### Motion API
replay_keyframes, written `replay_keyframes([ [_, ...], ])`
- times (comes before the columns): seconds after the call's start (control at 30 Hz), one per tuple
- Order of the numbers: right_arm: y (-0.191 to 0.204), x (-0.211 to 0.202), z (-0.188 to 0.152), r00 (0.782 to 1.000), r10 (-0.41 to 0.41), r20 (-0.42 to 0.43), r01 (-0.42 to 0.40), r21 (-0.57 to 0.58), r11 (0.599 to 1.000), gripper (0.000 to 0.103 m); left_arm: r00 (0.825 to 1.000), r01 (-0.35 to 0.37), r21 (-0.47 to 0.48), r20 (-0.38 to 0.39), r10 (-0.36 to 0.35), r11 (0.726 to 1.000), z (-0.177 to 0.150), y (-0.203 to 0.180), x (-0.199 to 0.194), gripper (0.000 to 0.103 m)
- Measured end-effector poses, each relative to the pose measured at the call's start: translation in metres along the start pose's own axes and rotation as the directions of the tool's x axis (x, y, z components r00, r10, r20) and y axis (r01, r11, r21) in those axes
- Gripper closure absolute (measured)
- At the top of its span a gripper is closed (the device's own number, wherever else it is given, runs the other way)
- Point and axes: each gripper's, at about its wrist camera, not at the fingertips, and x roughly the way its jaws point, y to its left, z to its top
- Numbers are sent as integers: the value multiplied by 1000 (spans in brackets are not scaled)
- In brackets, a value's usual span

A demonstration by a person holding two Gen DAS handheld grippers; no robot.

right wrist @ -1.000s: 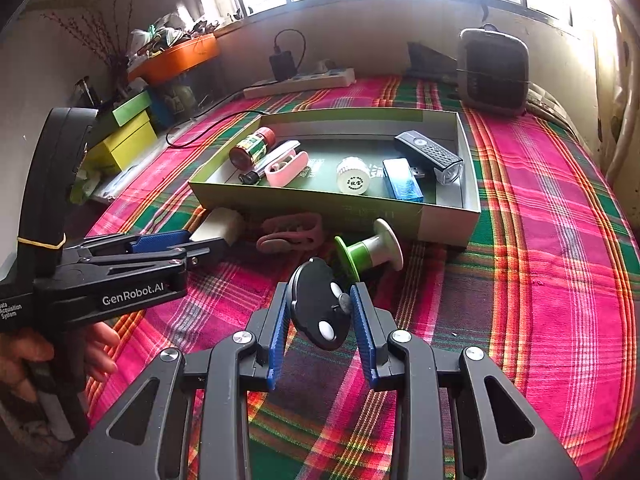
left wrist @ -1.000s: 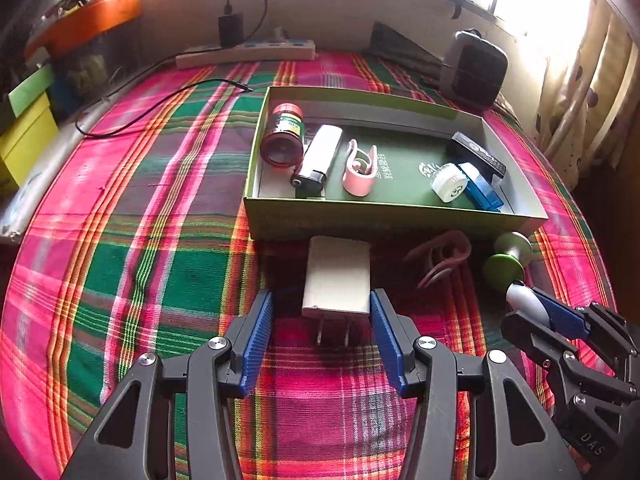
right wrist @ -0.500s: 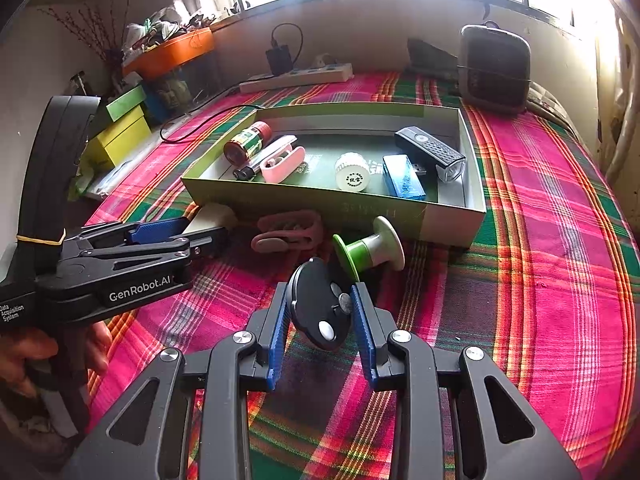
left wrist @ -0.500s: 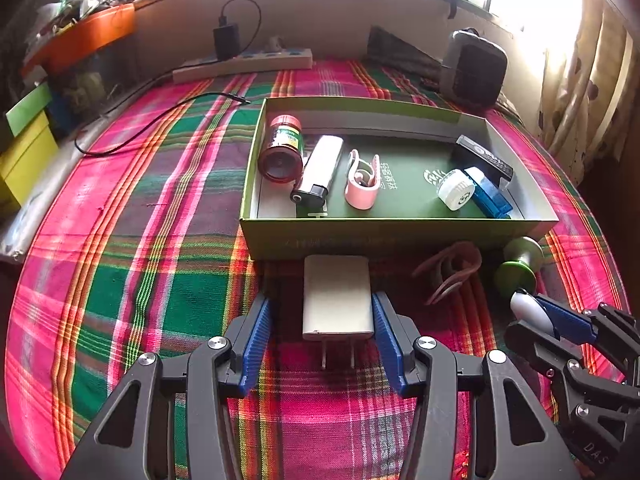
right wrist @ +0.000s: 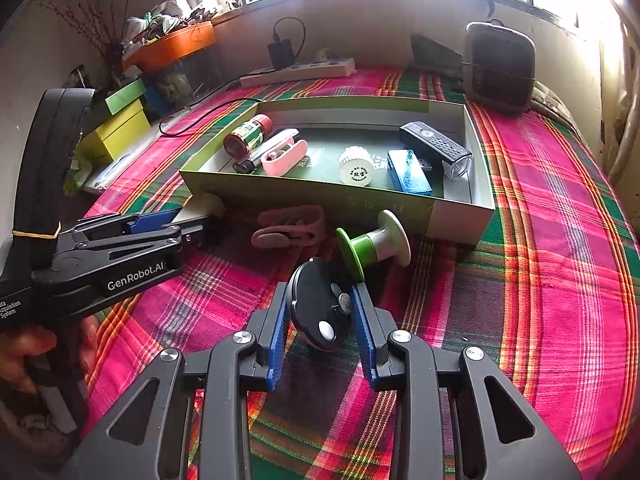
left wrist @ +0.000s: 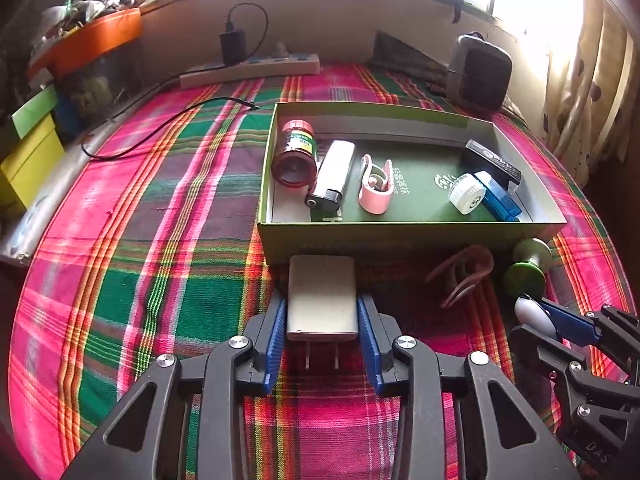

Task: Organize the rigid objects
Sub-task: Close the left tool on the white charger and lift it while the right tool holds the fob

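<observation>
White wall charger [left wrist: 322,298] sits clamped between the blue fingers [left wrist: 276,336] of the left gripper [left wrist: 322,340], prongs toward the camera, just in front of the green box [left wrist: 400,236] wall on the plaid bedspread [left wrist: 160,240]. Right gripper [right wrist: 320,320] is closed on a black round device [right wrist: 316,304], near the green spool [right wrist: 372,246].

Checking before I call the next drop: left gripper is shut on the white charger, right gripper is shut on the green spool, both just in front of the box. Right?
One thing is off. The right gripper is shut on a black round device, not the green spool, which lies free on the cloth ahead of it, as the right wrist view shows. The left gripper does hold the white charger before the box.
</observation>
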Motion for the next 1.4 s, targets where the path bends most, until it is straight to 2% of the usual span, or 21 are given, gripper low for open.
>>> replay_keyframes([
  [0.67,0,1,-1,1000,0,-4,0,0,1000,71,1000,-2,2,3,2,1000,-1,1,0,70],
  [0.87,0,1,0,1000,-2,-6,2,-1,1000,71,999,35,-21,2,-35,999,-1,5,-1,71],
  [1.4,5,-9,5,1000,-2,24,2,-8,1000,71,999,46,-18,12,-46,999,-6,4,-8,71],
])
